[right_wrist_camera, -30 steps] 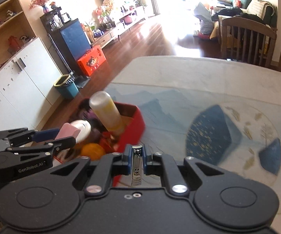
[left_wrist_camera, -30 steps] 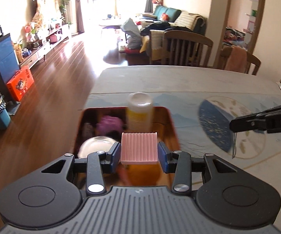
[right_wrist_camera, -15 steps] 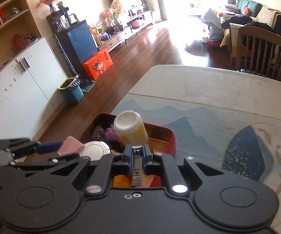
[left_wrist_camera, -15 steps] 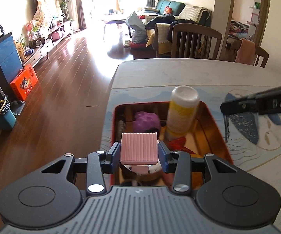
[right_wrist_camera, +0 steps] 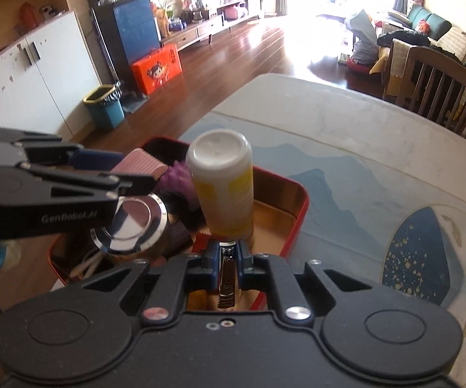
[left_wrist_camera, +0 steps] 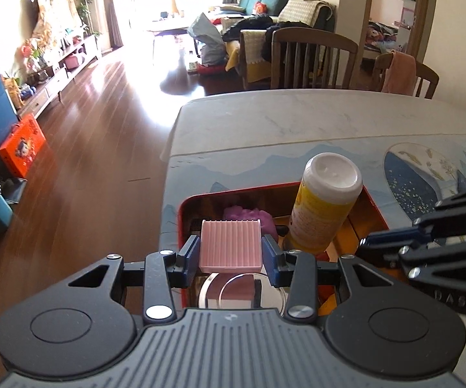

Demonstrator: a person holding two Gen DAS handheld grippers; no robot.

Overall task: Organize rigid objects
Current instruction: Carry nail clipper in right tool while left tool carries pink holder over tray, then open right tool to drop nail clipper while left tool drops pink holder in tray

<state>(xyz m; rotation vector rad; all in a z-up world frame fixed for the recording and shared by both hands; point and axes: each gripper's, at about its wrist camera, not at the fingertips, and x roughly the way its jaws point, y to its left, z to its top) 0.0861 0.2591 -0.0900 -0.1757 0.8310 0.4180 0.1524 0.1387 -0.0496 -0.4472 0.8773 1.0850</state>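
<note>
Pink ribbed plastic, a flat square block (left_wrist_camera: 230, 246), sits clamped between the blue pads of the left claw (left_wrist_camera: 230, 252), ridges running straight ahead along the fingers. It hangs over the near left corner of the red tin (left_wrist_camera: 375, 208), above a shiny round lid (right_wrist_camera: 129, 223). The right claw (right_wrist_camera: 227, 258) is pinched fully onto a steel nail clipper (right_wrist_camera: 227, 276), its long axis pointing forward, over the tin's near edge. A yellow white-capped bottle (right_wrist_camera: 225, 187) leans inside.
</note>
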